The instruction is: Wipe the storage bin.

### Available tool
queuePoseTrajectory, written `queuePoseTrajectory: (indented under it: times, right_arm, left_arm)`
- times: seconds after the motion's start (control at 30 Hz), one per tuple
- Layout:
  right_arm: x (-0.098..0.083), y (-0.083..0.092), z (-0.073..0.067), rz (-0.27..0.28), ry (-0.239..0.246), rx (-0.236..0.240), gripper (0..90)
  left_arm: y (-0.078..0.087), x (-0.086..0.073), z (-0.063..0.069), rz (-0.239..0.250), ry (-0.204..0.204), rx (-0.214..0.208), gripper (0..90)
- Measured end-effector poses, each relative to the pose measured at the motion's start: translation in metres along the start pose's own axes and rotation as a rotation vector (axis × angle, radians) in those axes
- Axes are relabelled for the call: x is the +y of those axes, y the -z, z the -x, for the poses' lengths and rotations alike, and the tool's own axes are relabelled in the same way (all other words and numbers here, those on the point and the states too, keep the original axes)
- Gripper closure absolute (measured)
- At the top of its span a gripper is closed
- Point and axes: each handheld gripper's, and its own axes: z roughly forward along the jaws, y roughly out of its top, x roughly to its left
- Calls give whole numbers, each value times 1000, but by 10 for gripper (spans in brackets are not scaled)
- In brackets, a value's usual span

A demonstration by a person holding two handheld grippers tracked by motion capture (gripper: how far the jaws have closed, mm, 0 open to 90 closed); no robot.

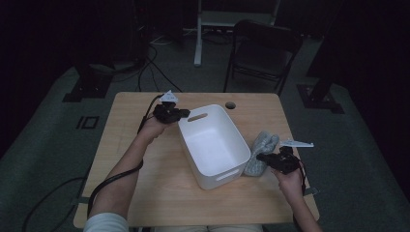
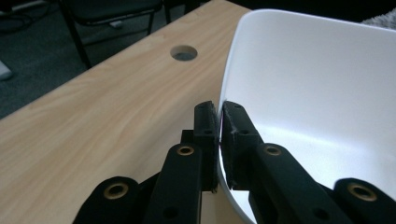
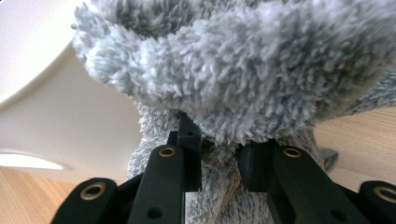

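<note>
Wooden table [image 1: 145,188] carries a white bin [image 1: 212,145] at its centre; a grey towel [image 1: 261,150] lies against the bin's right side. Left gripper [image 2: 218,135] pinches the bin's rim; right gripper [image 3: 219,154] clamps the towel.

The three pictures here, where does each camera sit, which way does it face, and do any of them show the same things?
High view: above the person's side, facing forward and down on the table; both forearms, left gripper and right gripper show.
Left gripper view: rides that gripper, facing along its jaws, shut on the white bin rim.
Right gripper view: rides that gripper, facing along its jaws, shut on the grey fluffy cloth.
Shared: all three show the bin and the table.
</note>
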Motion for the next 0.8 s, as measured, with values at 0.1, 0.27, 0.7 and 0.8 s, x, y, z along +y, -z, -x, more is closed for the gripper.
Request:
queuePoseTrajectory:
  times: [0.1,0.27,0.7,0.8]
  right_arm:
    - [0,0,-1,0,6,-1,735]
    - [1,-1,-1,1,7,0,735]
    - [2,-3,-2,-3,10,0,736]
    - [3,-4,-4,-3,13,1,735]
  left_arm:
    - [3,-2,1,1,13,-9,848]
    - [-4,-2,3,-7,9,-18,789]
    - [26,-25,0,14,87,78,864]
    - [33,-28,0,5,111,101,864]
